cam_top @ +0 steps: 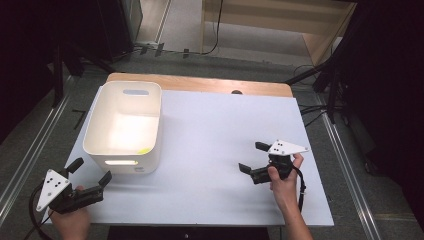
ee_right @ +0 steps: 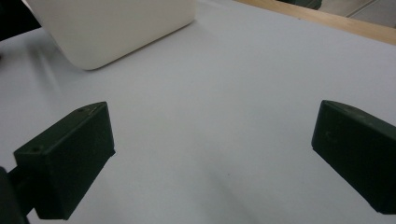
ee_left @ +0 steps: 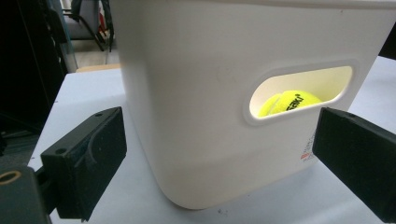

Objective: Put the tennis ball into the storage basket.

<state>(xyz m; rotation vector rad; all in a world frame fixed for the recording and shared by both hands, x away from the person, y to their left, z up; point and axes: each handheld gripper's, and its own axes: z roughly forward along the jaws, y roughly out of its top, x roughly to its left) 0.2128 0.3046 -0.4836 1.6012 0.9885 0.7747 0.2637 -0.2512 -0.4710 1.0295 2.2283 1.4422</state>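
White rectangular plastic bin (cam_top: 124, 125) with slotted handles, standing upright at about ten o'clock on the pale grey table top (cam_top: 220, 140), a strip of light wood table edge (cam_top: 200, 84) running behind at twelve o'clock. Inside the bin, a bright yellow-green tennis ball (ee_left: 289, 101), seen through the near handle slot in the left gripper view, resting low against the near wall; in the high view only a small yellow patch (cam_top: 144, 150) near the bin's front right corner.

Left gripper (cam_top: 90, 172) at seven o'clock, held in a hand (cam_top: 70, 217) at the table's near left corner, pointed at the bin's near wall, jaws spread wide, nothing between them, close to the bin but not touching.

Right gripper (cam_top: 253, 156) at four o'clock, held in a hand (cam_top: 282, 182), well apart from the bin, aimed toward nine o'clock across bare table, jaws spread wide and gripping nothing.
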